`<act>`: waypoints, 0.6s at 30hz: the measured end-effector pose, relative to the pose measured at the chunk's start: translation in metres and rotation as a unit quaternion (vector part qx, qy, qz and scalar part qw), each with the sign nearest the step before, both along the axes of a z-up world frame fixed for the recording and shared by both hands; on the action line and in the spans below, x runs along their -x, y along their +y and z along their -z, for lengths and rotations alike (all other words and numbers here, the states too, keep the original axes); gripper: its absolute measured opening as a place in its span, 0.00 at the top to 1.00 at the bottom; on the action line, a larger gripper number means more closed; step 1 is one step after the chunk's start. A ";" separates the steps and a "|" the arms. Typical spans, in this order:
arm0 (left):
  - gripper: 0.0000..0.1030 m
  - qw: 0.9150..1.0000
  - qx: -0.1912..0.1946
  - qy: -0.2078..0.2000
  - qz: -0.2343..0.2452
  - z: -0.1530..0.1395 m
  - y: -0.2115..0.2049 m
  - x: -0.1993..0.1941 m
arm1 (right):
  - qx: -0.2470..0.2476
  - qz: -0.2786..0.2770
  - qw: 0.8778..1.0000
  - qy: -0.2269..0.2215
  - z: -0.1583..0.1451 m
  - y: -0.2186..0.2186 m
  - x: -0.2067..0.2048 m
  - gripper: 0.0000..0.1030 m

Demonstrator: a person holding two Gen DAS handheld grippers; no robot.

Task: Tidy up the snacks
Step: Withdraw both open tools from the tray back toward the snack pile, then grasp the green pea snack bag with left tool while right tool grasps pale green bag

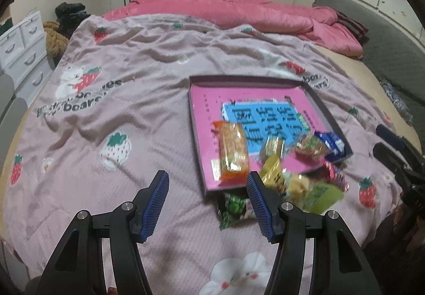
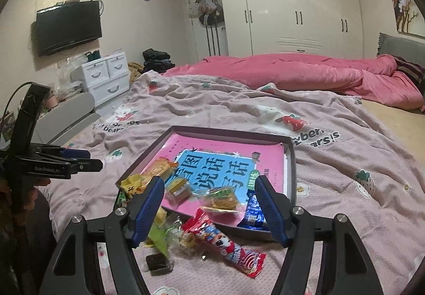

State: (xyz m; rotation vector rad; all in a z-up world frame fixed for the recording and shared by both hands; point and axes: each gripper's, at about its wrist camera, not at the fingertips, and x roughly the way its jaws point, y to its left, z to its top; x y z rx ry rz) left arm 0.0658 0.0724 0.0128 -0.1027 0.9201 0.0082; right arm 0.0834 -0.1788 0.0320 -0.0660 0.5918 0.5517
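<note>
Both tongs [image 1: 207,186] [image 2: 209,190] half-open, empty, above perhaps nine snacks [image 2: 223,239] around tray [image 2: 290,162].

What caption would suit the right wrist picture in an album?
Open right gripper above snack packets scattered beside a shallow box on a bed.

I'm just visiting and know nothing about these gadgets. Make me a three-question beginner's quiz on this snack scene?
1. True or false: the left gripper holds a snack.
2. Where does the long red packet lie? A in the tray B on the blanket C between the right gripper's fingers
3. What pink thing lies flat inside the tray?

Key: 1 false, both grippers are open and empty. 2 B. 3 A pink book with a blue panel.
</note>
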 end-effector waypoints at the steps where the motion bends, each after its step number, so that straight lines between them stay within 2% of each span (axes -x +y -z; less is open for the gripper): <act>1: 0.39 1.000 0.001 0.006 0.002 0.004 0.001 0.002 | 0.003 -0.002 1.000 -0.001 0.000 0.001 0.001 0.32; 7: 0.39 0.999 0.011 0.033 0.012 0.020 -0.002 0.007 | 0.015 -0.015 1.000 -0.004 0.002 0.011 0.009 0.32; 18: 0.39 0.998 0.008 0.056 0.041 0.037 -0.019 0.007 | 0.053 -0.055 0.997 -0.003 0.013 0.038 0.025 0.32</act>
